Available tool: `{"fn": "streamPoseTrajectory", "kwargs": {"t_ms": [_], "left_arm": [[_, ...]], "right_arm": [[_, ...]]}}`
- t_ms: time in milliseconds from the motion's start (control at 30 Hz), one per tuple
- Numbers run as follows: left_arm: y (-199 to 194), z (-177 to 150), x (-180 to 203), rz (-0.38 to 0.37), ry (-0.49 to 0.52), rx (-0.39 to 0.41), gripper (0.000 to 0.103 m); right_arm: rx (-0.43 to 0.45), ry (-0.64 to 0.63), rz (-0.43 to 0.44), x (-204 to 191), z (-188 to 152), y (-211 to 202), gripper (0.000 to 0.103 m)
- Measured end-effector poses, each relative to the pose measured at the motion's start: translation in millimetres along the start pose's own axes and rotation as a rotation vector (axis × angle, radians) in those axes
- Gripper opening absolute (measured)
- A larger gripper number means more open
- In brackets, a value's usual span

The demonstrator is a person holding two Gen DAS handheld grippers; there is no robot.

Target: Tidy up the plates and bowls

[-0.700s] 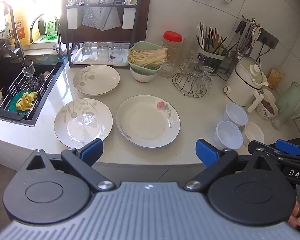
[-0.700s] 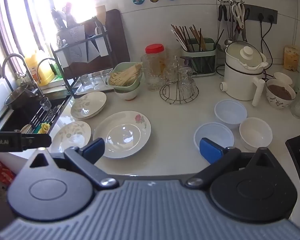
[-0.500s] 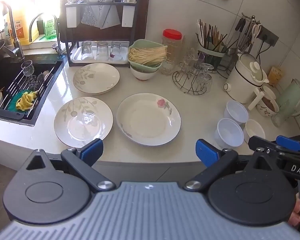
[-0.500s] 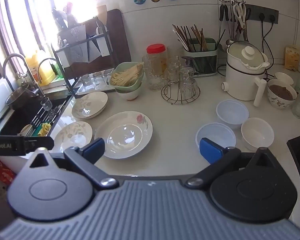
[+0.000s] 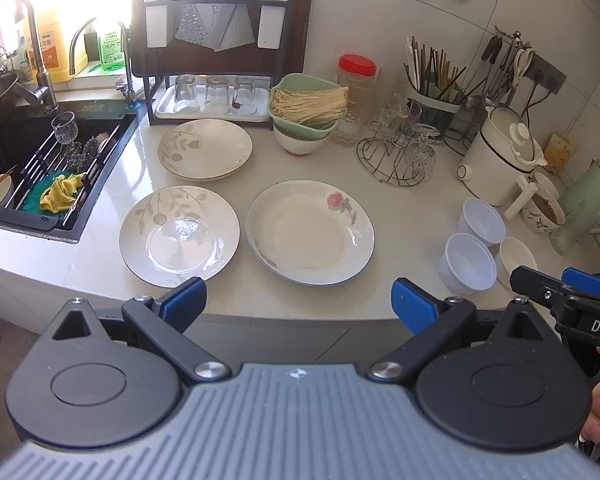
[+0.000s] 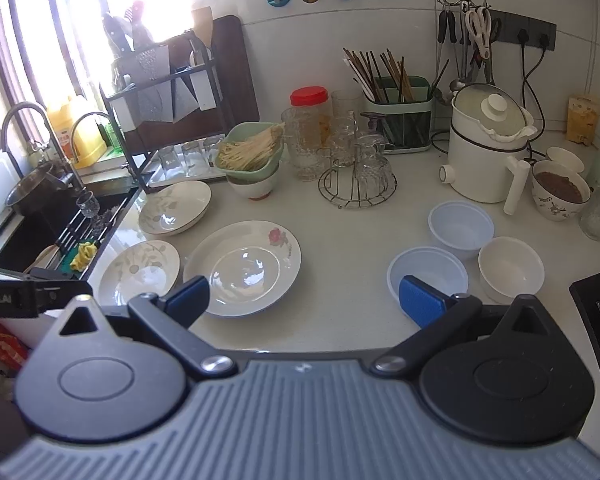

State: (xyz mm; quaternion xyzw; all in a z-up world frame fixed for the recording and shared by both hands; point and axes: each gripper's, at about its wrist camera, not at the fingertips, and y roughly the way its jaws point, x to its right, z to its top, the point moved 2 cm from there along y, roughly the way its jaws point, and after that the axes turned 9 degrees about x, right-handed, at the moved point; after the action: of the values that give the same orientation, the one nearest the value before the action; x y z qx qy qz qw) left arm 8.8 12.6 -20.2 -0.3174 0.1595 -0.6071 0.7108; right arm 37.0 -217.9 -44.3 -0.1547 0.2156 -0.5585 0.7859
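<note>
I hold both grippers off the near edge of the desk (image 5: 400,208). The left gripper (image 5: 298,304) and the right gripper (image 6: 304,296) each have their fingers spread wide, nothing between them.

Nearest on the left, two plates lie flat and apart: a leaf-pattern plate (image 5: 179,236) and, to its right, a larger rose-pattern plate (image 5: 310,232). Both look glazed ceramic, so I judge them stiff, fairly heavy, slippery and breakable. Grip at the raised rim, one finger above and one below; the flat centre offers no hold.

On the near right, two translucent plastic bowls (image 6: 427,276) (image 6: 461,227) and a white bowl (image 6: 511,266) sit close together. The plastic ones are probably light and flexible; pinch a wall gently.

Farther back, a second leaf-pattern plate (image 5: 205,149) lies below the glass rack (image 5: 214,104).
</note>
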Motion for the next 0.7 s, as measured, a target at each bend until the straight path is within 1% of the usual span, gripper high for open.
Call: {"fn": "streamPoseTrajectory", "kwargs": {"t_ms": [700], "left_arm": [[-0.2,0.8,3.5,-0.010,0.006,0.017,0.100]], "right_arm": [[0.004,-0.011,0.007,-1.0,1.9,-1.1,0.103]]}}
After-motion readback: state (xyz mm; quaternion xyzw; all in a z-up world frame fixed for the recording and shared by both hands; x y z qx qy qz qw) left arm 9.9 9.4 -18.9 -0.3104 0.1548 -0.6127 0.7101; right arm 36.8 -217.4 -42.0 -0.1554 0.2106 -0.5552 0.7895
